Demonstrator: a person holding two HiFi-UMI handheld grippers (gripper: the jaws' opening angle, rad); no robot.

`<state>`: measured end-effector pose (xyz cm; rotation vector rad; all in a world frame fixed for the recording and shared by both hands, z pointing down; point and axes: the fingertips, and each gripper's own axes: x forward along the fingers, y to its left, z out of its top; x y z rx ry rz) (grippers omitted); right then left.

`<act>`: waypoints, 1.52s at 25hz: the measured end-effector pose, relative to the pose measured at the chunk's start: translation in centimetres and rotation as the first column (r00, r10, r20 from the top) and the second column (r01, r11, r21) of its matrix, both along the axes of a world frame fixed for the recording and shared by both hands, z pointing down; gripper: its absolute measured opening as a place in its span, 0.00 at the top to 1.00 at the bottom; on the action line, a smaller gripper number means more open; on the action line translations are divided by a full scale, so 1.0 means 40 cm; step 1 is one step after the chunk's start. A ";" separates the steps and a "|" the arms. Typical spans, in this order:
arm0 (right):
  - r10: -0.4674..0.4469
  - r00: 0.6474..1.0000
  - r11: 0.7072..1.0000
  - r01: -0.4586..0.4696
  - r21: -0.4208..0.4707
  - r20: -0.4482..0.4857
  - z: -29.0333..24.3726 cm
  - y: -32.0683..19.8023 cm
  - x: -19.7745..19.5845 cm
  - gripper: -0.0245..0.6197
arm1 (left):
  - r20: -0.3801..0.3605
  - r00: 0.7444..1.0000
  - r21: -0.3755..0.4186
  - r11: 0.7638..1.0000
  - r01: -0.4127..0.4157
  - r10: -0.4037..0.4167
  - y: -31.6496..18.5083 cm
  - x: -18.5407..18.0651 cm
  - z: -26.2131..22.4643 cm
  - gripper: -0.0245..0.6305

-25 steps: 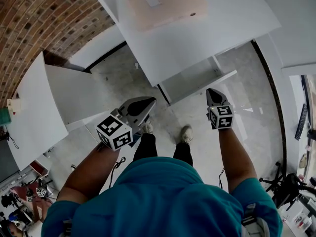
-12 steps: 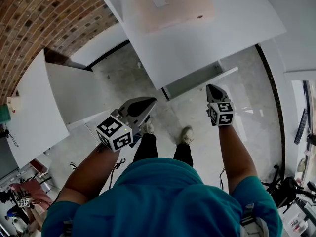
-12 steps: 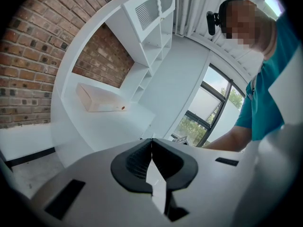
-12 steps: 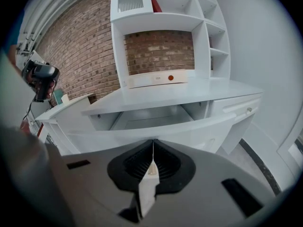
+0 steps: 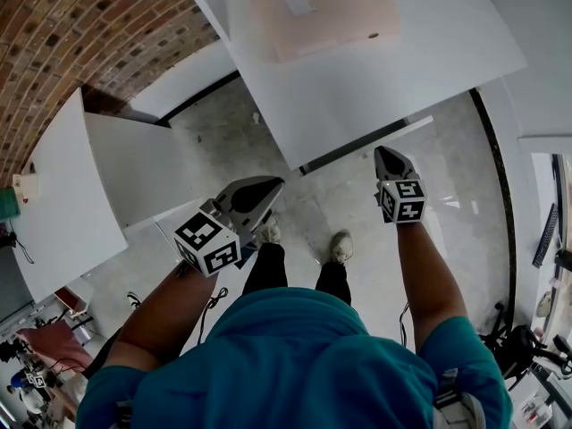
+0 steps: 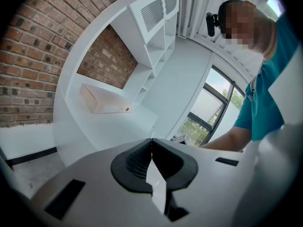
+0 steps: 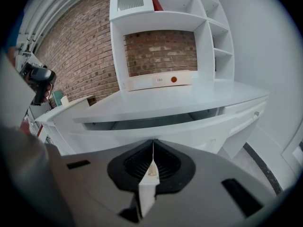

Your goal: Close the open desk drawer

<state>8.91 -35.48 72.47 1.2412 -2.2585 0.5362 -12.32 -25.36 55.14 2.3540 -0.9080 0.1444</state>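
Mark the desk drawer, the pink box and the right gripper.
desk drawer (image 7: 199, 129), right gripper view, its white front panel.
pink box (image 5: 322, 12), head view, middle of its top face.
right gripper (image 5: 382, 154), head view, tips of its shut fingers.

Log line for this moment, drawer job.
drawer: almost shut, narrow gap | right gripper: shut, empty, tip at drawer front | left gripper: shut, empty, away from desk

The tabletop (image 5: 384, 70) and drawer (image 7: 189, 126) are white; the box (image 5: 322, 12) is pale pink. The brick wall (image 5: 71, 34) is red-brown with pale mortar lines. The floor (image 5: 241, 141) is mottled grey. The shirt (image 5: 295, 365) is teal and the trousers (image 5: 264, 271) black. The left hand-held gripper (image 5: 273, 184) and right hand-held gripper (image 5: 379, 152) are grey with black ribbed pads (image 7: 135, 167); their cubes (image 5: 207, 239) bear black-and-white square markers.
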 end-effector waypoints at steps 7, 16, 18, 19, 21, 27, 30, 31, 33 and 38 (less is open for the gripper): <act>-0.003 1.000 1.000 0.003 0.008 0.014 0.001 -0.034 -0.025 0.93 | -0.005 1.000 -0.012 1.000 0.012 -0.012 -0.015 -0.021 0.010 0.94; 0.003 0.999 1.000 -0.004 0.024 0.036 0.000 -0.078 -0.052 0.93 | 0.011 1.000 -0.017 1.000 0.014 -0.014 -0.036 -0.052 0.022 0.94; 0.009 0.999 1.000 -0.010 0.024 0.044 -0.003 -0.077 -0.057 0.93 | 0.004 1.000 -0.024 0.999 0.029 -0.029 -0.040 -0.062 0.024 0.94; 0.013 0.999 1.000 -0.014 0.018 0.049 -0.005 -0.077 -0.061 0.93 | 0.000 0.999 -0.027 0.999 0.037 -0.037 -0.042 -0.066 0.026 0.94; 0.021 0.998 1.000 -0.022 0.012 0.056 -0.006 -0.077 -0.066 0.93 | 0.000 0.999 -0.033 0.999 0.042 -0.042 -0.045 -0.072 0.030 0.94; 0.020 0.999 1.000 -0.021 0.021 0.044 0.002 -0.078 -0.056 0.93 | 0.001 0.999 -0.027 0.999 0.033 -0.033 -0.042 -0.061 0.025 0.94; 0.019 0.999 1.000 -0.019 0.014 0.028 0.005 -0.080 -0.054 0.93 | -0.004 0.999 -0.017 0.999 0.034 -0.034 -0.042 -0.055 0.014 0.94; 0.016 1.000 1.000 -0.017 0.013 0.019 0.006 -0.081 -0.055 0.93 | -0.004 0.999 -0.012 0.999 0.033 -0.034 -0.040 -0.053 0.010 0.94; 0.016 1.000 1.000 -0.016 0.006 0.002 0.006 -0.080 -0.055 0.92 | -0.003 0.999 -0.005 0.999 0.033 -0.033 -0.035 -0.050 -0.001 0.94; 0.018 1.000 1.000 -0.018 -0.020 -0.005 -0.027 -0.037 -0.061 0.92 | 0.001 1.000 0.023 0.999 0.027 -0.027 -0.019 -0.035 -0.055 0.94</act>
